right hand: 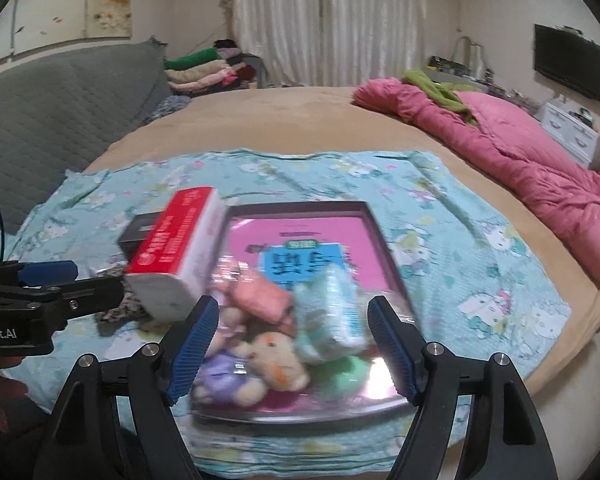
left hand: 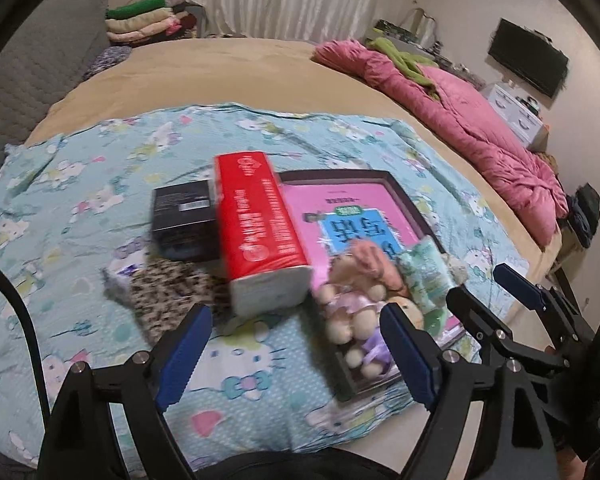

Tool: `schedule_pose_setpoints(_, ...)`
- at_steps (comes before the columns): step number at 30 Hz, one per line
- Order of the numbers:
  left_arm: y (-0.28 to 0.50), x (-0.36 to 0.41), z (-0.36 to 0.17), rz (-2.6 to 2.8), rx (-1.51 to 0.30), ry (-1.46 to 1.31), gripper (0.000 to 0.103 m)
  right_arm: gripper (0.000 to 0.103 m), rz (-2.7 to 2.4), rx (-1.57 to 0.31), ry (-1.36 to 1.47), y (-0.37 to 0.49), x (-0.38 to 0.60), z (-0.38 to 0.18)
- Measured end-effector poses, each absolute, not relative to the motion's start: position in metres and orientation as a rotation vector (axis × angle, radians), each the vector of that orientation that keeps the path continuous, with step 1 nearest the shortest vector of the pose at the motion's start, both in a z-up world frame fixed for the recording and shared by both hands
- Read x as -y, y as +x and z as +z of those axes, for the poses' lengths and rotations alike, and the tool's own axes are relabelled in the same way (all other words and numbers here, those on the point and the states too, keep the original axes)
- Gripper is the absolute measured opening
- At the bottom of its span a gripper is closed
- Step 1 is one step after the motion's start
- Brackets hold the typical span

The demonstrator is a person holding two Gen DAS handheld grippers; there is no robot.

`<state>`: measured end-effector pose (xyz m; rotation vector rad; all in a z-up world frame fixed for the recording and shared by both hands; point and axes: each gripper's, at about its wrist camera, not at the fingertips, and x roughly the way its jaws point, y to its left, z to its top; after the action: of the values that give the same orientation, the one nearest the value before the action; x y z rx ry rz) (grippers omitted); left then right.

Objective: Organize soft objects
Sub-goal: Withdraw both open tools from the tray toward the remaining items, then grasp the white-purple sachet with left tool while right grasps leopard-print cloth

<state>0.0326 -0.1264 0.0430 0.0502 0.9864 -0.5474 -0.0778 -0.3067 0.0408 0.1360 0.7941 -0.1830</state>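
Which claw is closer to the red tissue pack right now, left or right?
Left. The left claw hangs open just in front of the red tissue pack; the right claw is open over the plush toys in the tray beside it.

LEFT GRIPPER [right hand: 60, 276] body, near left — white lettering "Robot.AI", start cut off | RED TISSUE PACK [left hand: 260, 216] — white print, too blurred to read | PINK SHEET IN TRAY [right hand: 300, 248] — large dark characters on blue panel, illegible
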Motion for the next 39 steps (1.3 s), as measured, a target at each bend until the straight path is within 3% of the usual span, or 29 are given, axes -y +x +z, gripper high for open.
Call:
schedule_pose_setpoints(20,0.082,-0.035,0.024,-0.296,-1.013,-0.173,0.086,0.078,0.124,-0.834,-0.030,-0.030,0.162,0.040)
schedule_pose_setpoints(39,0.160,-0.041,-0.067,-0.296,-1.190,-0.293,0.086,0.078,0.246,-0.925,-0.334,0.021,0.082,-0.043)
